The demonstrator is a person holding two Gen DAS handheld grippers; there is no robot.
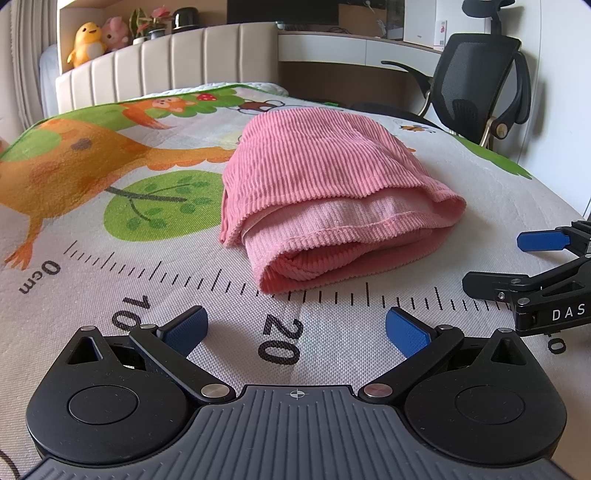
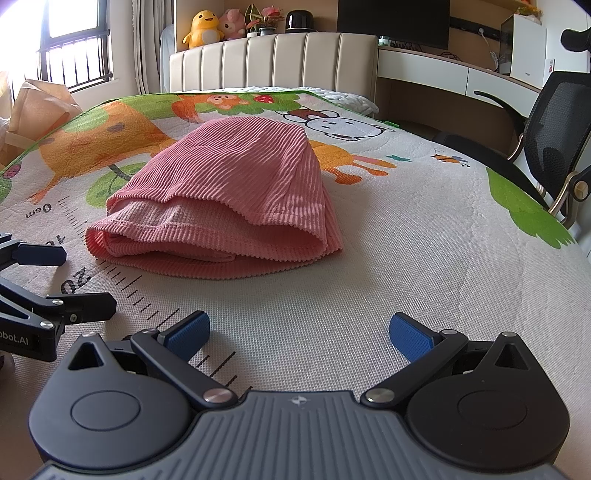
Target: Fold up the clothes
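A pink ribbed garment [image 1: 325, 192] [image 2: 229, 206] lies folded in a thick bundle on the printed bed mat [image 1: 110, 229] [image 2: 406, 258]. Its layered open edge faces both cameras. My left gripper [image 1: 295, 328] stands open just short of the bundle's near edge, over the printed ruler marks, with nothing between its blue pads. My right gripper [image 2: 299, 332] is also open and holds nothing, a little back from the bundle and to its right. The right gripper [image 1: 517, 262] shows at the right edge of the left wrist view, and the left gripper [image 2: 74, 280] shows at the left edge of the right wrist view.
A padded headboard [image 2: 273, 62] with plush toys [image 2: 203, 27] and plants on the shelf behind it stands at the far end. A black office chair [image 1: 476, 85] [image 2: 554, 144] and a desk sit beside the bed on the right. A window [image 2: 62, 40] is at the left.
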